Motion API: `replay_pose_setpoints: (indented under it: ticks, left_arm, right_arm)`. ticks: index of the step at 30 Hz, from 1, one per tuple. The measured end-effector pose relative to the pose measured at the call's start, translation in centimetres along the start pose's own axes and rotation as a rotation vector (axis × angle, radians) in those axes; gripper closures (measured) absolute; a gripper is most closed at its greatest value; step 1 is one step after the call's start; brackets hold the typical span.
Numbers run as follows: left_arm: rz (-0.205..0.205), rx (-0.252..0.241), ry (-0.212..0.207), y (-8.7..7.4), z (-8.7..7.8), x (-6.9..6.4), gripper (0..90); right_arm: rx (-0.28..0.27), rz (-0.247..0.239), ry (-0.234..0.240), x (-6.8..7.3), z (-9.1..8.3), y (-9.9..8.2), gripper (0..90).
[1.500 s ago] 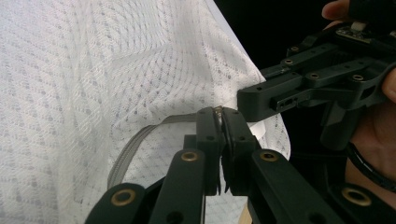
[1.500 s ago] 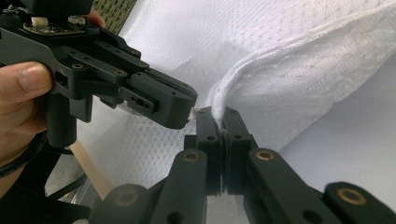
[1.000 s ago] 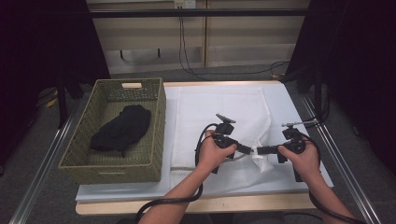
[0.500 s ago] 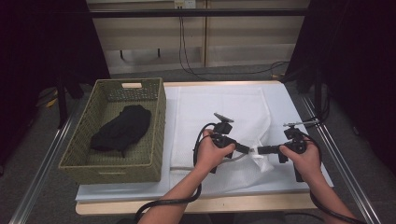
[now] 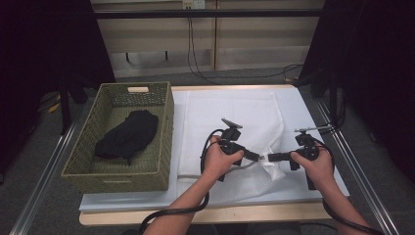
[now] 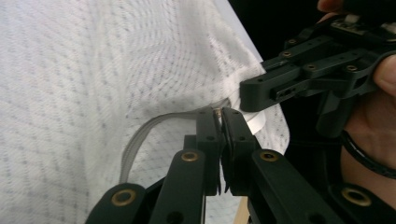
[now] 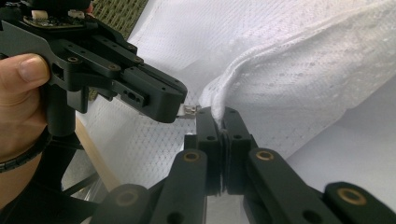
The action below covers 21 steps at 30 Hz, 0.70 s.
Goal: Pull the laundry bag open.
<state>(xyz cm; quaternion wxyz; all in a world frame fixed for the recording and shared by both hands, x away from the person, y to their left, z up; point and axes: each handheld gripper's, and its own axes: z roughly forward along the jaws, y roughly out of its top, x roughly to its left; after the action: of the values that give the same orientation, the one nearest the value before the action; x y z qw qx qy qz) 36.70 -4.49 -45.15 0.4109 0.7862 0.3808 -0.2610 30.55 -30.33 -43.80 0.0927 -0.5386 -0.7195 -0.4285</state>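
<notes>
The woven green basket (image 5: 122, 166) blocks the table's left side – bare white cloth (image 5: 230, 105) lies open on the far side.

We find no writing, label, brand, number or sign that we can read in any of the views.
</notes>
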Motion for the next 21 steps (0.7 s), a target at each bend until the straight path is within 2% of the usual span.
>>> replay_pose_setpoints:
  ticks: [4, 5, 6, 8, 9, 11, 12, 15, 16, 21]
  left_arm:
    - [-0.017, -0.006, -0.012, 0.0, -0.1, -0.14, 86.7]
    - [-0.019, -0.008, 0.001, -0.02, -0.1, -0.25, 86.7]
    - [-0.001, -0.003, -0.002, 0.0, -0.21, -0.1, 86.7]
    - [-0.017, -0.011, -0.007, -0.05, -0.32, -0.16, 86.7]
    - [-0.009, -0.006, -0.002, -0.02, -0.45, -0.09, 86.7]
    - [-0.02, -0.01, 0.002, 0.0, -0.42, -0.29, 86.7]
    - [-0.004, -0.002, -0.003, 0.04, -0.46, -0.2, 86.7]
    - [-0.015, -0.001, 0.005, 0.01, -0.48, -0.26, 86.7]
    - [-0.004, 0.006, 0.007, 0.05, -0.68, -0.09, 86.7]
    - [-0.02, -0.008, -0.001, 0.06, -0.87, -0.2, 86.7]
  right_arm:
    - [-0.007, 0.0, 0.012, -0.19, -0.18, -0.01, 89.3]
    - [-0.007, -0.002, 0.01, -0.07, -0.11, 0.0, 89.3]
    - [-0.007, -0.002, 0.01, -0.07, -0.11, 0.0, 89.3]
    - [-0.008, 0.005, 0.018, -0.08, -0.07, 0.06, 89.3]
    - [-0.008, 0.005, 0.018, -0.08, -0.07, 0.06, 89.3]
    - [-0.007, 0.003, 0.018, 0.01, -0.04, 0.05, 89.3]
    - [-0.006, 0.0, 0.018, 0.01, -0.05, 0.04, 89.3]
    - [-0.005, 0.004, 0.011, -0.18, -0.25, -0.01, 89.3]
    - [-0.011, 0.008, 0.014, -0.29, -0.33, -0.04, 89.3]
    - [-0.012, 0.004, 0.011, -0.31, -0.48, 0.02, 89.3]
